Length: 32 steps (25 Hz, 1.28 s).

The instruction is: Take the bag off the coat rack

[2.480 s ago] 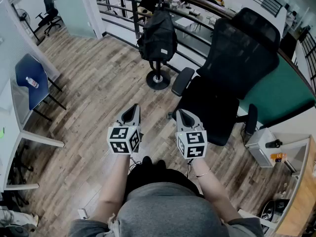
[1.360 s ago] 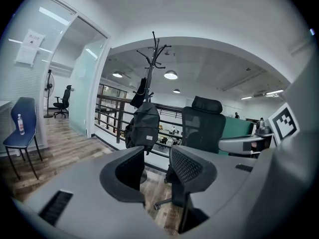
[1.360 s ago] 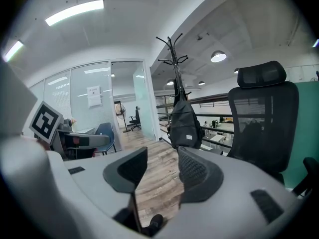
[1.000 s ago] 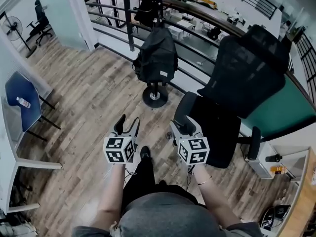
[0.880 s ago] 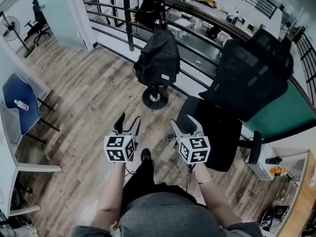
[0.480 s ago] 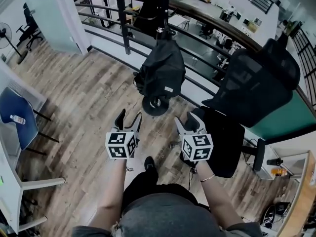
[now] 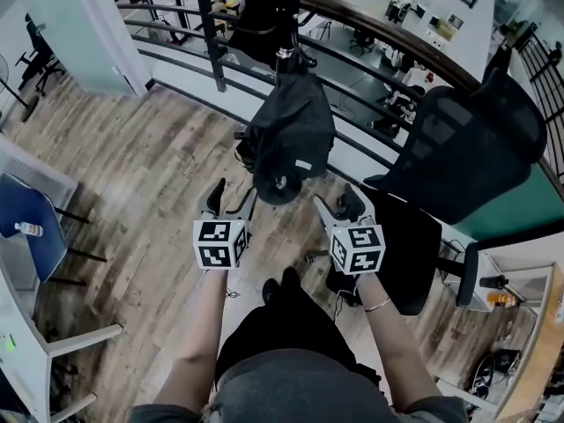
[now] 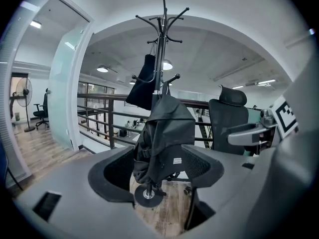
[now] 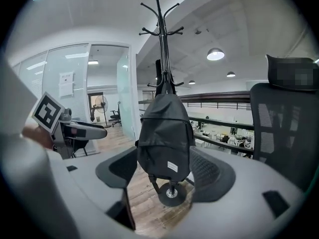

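The left hand-held gripper (image 7: 231,199) and right hand-held gripper (image 7: 337,203) have just been opening. Their jaws stand wide apart with nothing between them, just short of the coat rack (image 8: 162,39). The bag (image 7: 291,139) hangs against its pole, above the base. Best to grip high near the strap and lift it clear of the hook.
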Available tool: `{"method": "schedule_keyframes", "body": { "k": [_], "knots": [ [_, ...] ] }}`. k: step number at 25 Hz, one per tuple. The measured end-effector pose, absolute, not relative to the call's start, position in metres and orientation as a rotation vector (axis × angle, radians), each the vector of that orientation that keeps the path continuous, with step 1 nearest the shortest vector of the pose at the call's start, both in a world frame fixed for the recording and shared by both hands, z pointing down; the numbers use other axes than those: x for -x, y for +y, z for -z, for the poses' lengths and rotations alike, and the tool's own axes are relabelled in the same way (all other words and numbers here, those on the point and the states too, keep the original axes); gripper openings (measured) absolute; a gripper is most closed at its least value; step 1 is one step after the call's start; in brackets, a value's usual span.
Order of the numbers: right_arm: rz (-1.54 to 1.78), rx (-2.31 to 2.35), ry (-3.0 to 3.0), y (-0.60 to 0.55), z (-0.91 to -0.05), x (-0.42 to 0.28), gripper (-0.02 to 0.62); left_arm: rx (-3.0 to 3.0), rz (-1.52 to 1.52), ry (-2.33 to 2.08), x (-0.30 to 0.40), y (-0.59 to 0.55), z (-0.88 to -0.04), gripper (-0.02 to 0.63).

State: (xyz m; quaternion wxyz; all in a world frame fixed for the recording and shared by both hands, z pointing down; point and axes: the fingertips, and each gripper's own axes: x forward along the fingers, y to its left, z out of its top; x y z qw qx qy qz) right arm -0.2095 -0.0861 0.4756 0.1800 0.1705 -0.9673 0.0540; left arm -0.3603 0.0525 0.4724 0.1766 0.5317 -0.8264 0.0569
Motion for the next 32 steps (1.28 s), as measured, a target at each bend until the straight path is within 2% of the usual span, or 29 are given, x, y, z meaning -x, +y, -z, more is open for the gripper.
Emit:
{"method": "schedule_keyframes", "body": {
  "k": [15,25,32],
  "knots": [
    [-0.047,-0.399,-2.706,-0.161,-0.500,0.289,0.377,-1.495,-0.245,-2.291,0.418,-0.031,-0.502,0.299],
    [0.012,-0.318,-2.681,-0.191,-0.524,0.322,0.393,-1.548,-0.306,-2.259,0.441,-0.077,-0.521,0.299],
    [0.059,-0.235,-2.703,-0.199,-0.526,0.342,0.375,-1.628,-0.322,-2.212,0.445,-0.097,-0.525,0.298]
  ]
}}
